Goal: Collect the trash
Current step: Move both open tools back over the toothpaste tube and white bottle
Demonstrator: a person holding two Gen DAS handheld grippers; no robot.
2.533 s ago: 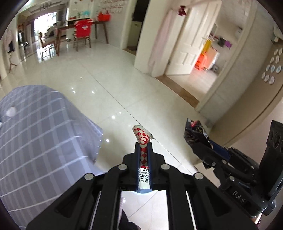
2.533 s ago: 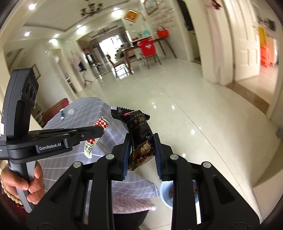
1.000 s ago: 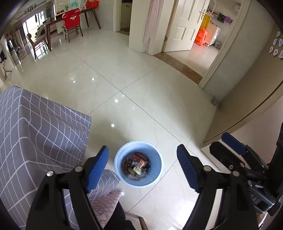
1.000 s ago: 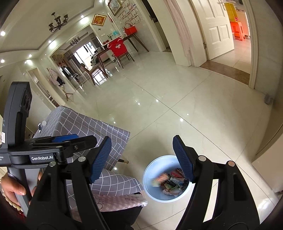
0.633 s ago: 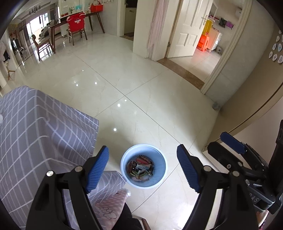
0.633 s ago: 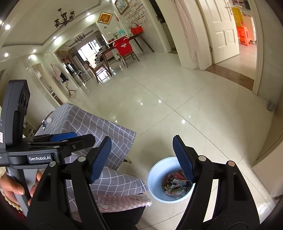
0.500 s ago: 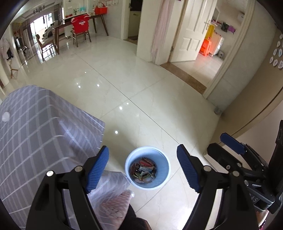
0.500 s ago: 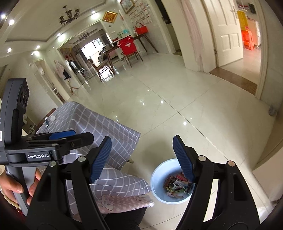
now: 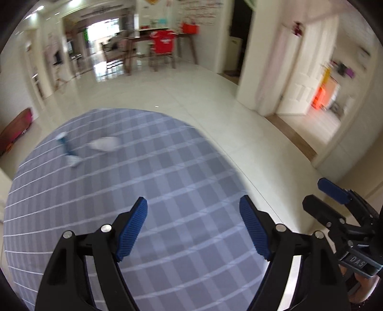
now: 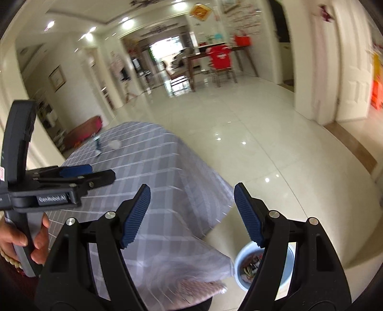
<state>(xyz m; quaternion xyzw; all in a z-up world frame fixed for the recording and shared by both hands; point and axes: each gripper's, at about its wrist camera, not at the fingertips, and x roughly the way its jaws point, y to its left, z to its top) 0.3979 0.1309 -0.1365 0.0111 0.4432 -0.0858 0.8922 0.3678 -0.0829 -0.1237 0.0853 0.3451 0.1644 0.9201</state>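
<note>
Both grippers, left gripper (image 9: 192, 229) and right gripper (image 10: 191, 215), spread their fingers wide, holding nothing; two blurred scraps (image 9: 104, 144) lie near the worktop's (image 9: 167, 191) far edge, well beyond the fingers.

Glossy cream tiled floor (image 10: 251, 134), ceiling spots mirrored in it as bright dots. Recessed ceiling lights (image 10: 130, 22) in a white stepped ceiling. Worktop under a grey cloth with white grid lines (image 9: 148, 205) fills the foreground, cloth draping off the near corner in the right view. Far end: dark wooden dining table (image 10: 210, 56) with a red shirt hung over a chair (image 10: 219, 58), red bag (image 10: 243, 39) on the tabletop. Bright window or doorway (image 10: 165, 50) behind it, blown out. White panelled door (image 10: 354, 71) on the right, orange item (image 9: 319, 97) past it; blurred. Framed picture (image 10: 57, 77) on the left cream wall. Low dark-red bench (image 10: 83, 131) against that wall.
</note>
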